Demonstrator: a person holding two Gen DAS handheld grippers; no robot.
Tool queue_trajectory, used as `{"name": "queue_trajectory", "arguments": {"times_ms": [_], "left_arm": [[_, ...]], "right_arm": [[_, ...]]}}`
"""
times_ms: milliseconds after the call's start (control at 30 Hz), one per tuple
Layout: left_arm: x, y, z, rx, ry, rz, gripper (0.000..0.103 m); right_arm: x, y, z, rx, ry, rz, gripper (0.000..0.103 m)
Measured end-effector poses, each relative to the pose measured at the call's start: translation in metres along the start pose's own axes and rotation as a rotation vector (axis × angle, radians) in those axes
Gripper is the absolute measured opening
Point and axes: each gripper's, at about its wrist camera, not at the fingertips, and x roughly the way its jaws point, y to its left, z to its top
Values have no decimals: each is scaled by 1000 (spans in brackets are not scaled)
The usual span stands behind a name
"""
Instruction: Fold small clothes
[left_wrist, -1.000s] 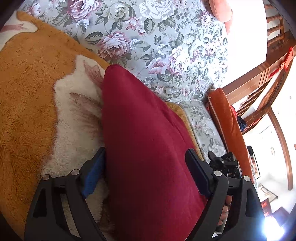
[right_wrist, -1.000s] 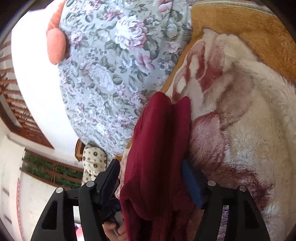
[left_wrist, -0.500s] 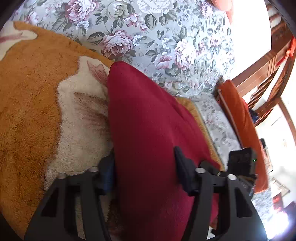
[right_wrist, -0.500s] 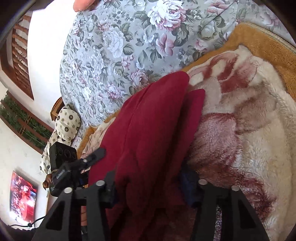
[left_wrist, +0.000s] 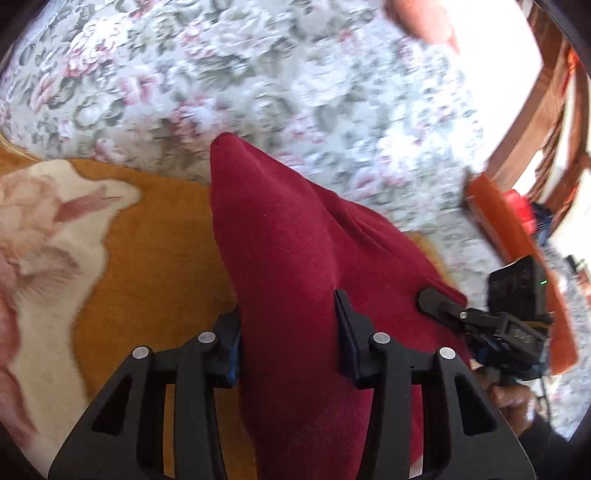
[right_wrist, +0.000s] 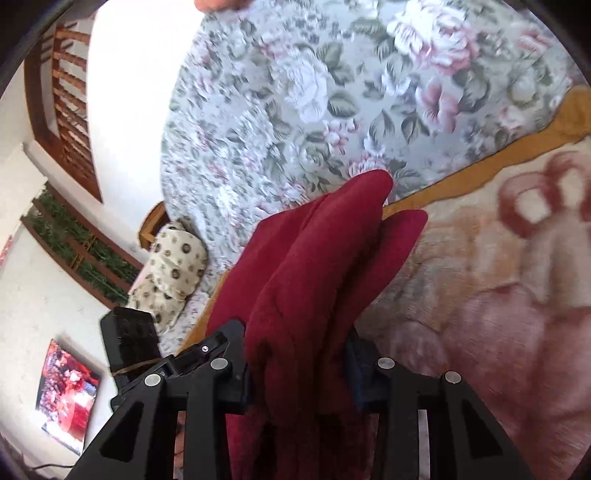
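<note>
Both claws closing on the red garment (left_wrist: 295, 266): left gripper (left_wrist: 288, 332) and right gripper (right_wrist: 295, 354) should lift evenly, keeping the bunched cloth taut above the fleece blanket (left_wrist: 147, 251).

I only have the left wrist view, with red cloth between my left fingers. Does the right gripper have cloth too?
Observer: Yes. The right gripper is closing, with the red garment bunched between its fingers.
Operator: One layer there or several?
Observer: Several folds. Two rounded ends stick out past the fingers, one above the other.
Operator: What's behind that end?
Observer: The fuzzy pink-and-cream blanket. I cannot tell whether the cloth touches it.
</note>
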Motion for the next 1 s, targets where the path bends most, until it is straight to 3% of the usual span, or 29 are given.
{"name": "queue_trajectory", "arguments": {"times_ms": [100,133,200,233,333,400,467,500,600,633,700,767,867,933,1000], "left_arm": [[20,16,-7,-9,38,81,47],[26,20,-11,-10,52,99,51],[24,26,-17,-22,14,93,65],[22,27,-17,-28,14,90,70],[10,32,-14,-34,31,70,70],[-15,29,-16,-15,-20,77,70],[-43,20,-22,2,-93,45,70],[-51,15,-26,7,-115,28,69],[-47,1,-34,22,-105,21,34],[-40,-3,-37,19,-86,37,23],[-27,-4,-46,7,-54,65,21],[-19,-4,-55,-7,-44,92,21],[-11,-4,-61,-14,6,91,21],[-9,-4,-62,-1,34,91,20],[-7,1,-59,-30,66,60,18]], "right_arm": [[35,-6,-1,12,46,-56,38],[49,-12,-3,-1,75,-119,39],[55,-23,-8,6,93,-181,50],[51,-27,-8,32,84,-160,51],[38,-27,-6,105,120,-171,51],[23,-13,-3,101,104,-218,51],[1,23,-2,-76,31,-308,51],[-7,45,-2,-206,-1,-358,51],[3,96,-3,-490,-37,-454,49],[13,107,-4,-552,-10,-459,40],[39,116,-7,-628,78,-514,30],[61,114,-13,-681,142,-573,28],[85,80,-29,-695,270,-631,29],[78,70,-37,-748,211,-602,29],[71,62,-33,-693,193,-566,29]]}}
